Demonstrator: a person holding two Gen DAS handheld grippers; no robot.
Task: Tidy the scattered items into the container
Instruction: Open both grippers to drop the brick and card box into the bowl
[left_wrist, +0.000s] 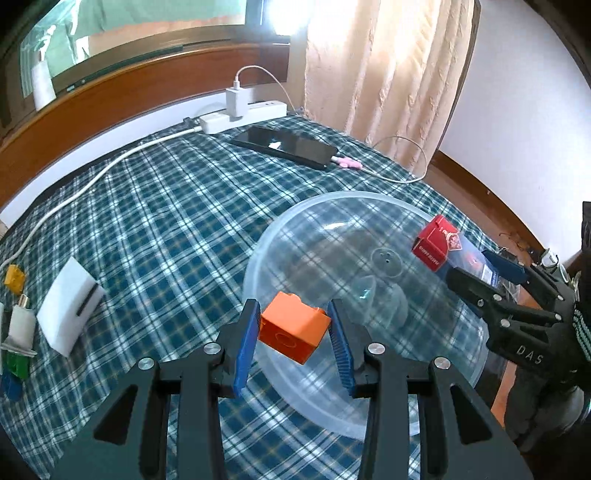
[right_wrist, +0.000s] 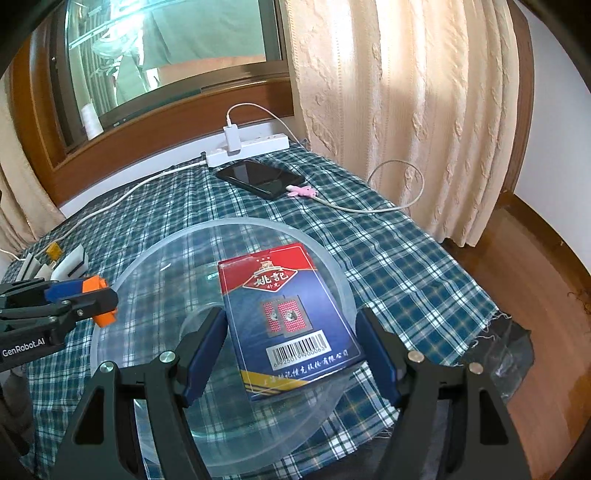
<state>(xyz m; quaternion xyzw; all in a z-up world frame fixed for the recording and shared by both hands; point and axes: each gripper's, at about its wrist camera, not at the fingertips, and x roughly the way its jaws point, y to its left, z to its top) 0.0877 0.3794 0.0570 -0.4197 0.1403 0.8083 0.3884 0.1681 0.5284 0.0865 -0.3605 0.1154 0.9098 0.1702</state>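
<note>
Left wrist view: the left gripper (left_wrist: 291, 328) holds an orange block (left_wrist: 293, 330) between its blue fingers (left_wrist: 245, 343), which press on both its sides; the block hangs tilted above the near rim of the clear plastic bowl (left_wrist: 291, 236). Only this view shows plainly the loose items by the left edge of the desk (left_wrist: 177, 206): a white sponge (left_wrist: 68, 310), a yellow block (left_wrist: 14, 277), a small white tube (left_wrist: 21, 325), and green (left_wrist: 16, 363) and blue (left_wrist: 10, 386) blocks, well apart from the bowl.

Right wrist view: the right gripper (right_wrist: 291, 347) holds a card box (right_wrist: 286, 317) over the bowl (right_wrist: 332, 266), its fingers (right_wrist: 207, 350) set wide and closed on the box's two long sides. Only this view shows the box face: red top with a label, blue body, two pictured cards, a barcode, a yellow stripe. The left wrist view shows only its red end (left_wrist: 436, 240), raised over the bowl's right rim.

The bowl is transparent; the checked cloth shows through it. It stands near the right front of the desk, and in the right wrist view its front rim reaches past the desk's front edge. Behind it, open cloth separates it from a black phone (right_wrist: 260, 177), a white power strip (right_wrist: 251, 147) and its cable (right_wrist: 122, 195) along the far edge. Right of the desk lie a curtain (right_wrist: 406, 110) and wooden floor (right_wrist: 543, 295).
</note>
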